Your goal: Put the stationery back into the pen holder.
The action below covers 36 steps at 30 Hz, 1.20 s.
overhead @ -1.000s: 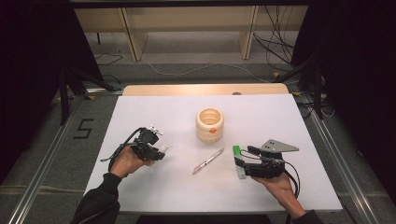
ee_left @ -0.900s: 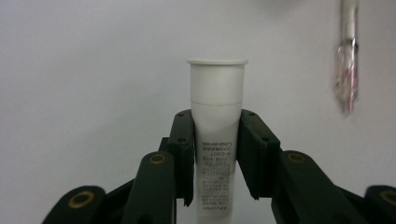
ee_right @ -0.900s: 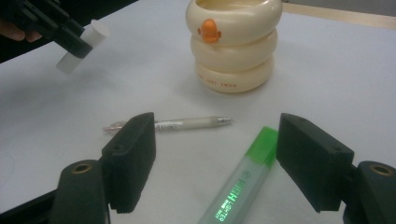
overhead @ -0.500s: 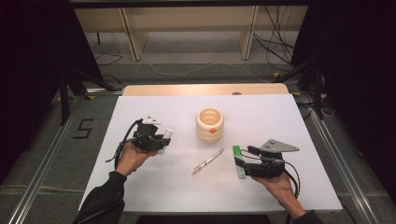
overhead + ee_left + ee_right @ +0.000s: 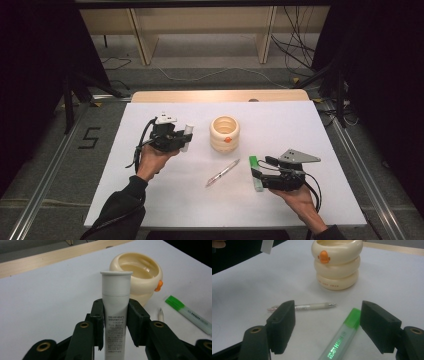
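Two tongs are in my hands. My left tongs [image 5: 115,322] clamp a white tube [image 5: 115,315] upright, cap upward, with the cream pot [image 5: 136,277] just beyond it. My right tongs [image 5: 328,327] stand wide apart over the green highlighter [image 5: 340,340], which lies between the jaws; a pen [image 5: 308,306] lies just ahead, the pot farther on.

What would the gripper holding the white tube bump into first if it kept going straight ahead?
Probably the cream holder. The left gripper points toward it, and the white tube it grips leads, though the gap between them is hard to judge.
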Tool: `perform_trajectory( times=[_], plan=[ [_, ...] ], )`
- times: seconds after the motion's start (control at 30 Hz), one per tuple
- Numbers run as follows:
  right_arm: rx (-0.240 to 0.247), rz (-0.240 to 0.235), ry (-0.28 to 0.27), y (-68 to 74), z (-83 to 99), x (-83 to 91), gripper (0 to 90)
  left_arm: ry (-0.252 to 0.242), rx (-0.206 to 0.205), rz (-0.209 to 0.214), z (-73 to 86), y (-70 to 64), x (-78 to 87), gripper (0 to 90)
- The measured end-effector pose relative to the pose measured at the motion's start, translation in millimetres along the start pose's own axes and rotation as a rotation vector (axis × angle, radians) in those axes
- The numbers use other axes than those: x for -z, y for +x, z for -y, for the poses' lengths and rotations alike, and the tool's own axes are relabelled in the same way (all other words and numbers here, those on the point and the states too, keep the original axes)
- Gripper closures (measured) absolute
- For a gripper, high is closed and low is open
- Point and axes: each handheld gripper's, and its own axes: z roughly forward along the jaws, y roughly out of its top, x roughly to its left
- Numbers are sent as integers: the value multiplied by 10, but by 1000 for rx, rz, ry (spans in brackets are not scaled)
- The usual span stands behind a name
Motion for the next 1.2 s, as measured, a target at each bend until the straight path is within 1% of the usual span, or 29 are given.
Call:
perform_trajectory(
  times=[0.1,0.17,0.3,0.33,0.4,0.43,0.5,0.57,0.63,0.73,0.87,1.0,1.03,1.07,1.13,1.2],
  plan=[
    [-1,0,-2,3,-2,3,296,-25,6,4,-58,-25,-20,688],
    [-4,0,-1,4,-2,4,295,-32,1,7,-93,-40,-28,688],
    [-1,1,-2,-1,-1,4,295,-54,11,14,-151,-70,-69,688],
    [-2,1,-1,1,-2,5,295,-51,10,16,-163,-75,-81,688],
    [1,1,-2,1,-3,6,295,-61,7,11,-179,-88,-102,688],
    [1,1,-2,1,-3,6,295,-64,15,16,-186,-96,-116,688],
    [2,0,-4,-2,-3,7,295,-67,11,16,-199,-104,-140,688],
    [-2,-1,-6,-1,-4,8,295,-68,14,20,-214,-110,-161,688],
    [-2,-2,-6,0,-4,9,296,-77,26,23,-229,-120,-183,688],
    [-1,-2,-4,-1,-3,7,295,-80,23,24,-255,-125,-204,688],
    [1,-2,-3,-1,-4,7,295,-94,34,27,-285,-142,-238,688],
    [1,-4,-4,-2,-3,3,296,-96,33,29,-307,-156,-262,688],
    [2,-3,-4,-1,-3,3,295,-95,26,31,-321,-159,-280,688],
    [3,-4,-5,-2,-4,2,295,-104,35,30,-326,-172,-296,688],
    [1,-6,-5,-2,-4,1,295,-102,28,33,-344,-172,-311,688],
    [3,-6,-6,-3,-3,0,295,-109,36,35,-361,-182,-333,688]
  ],
)
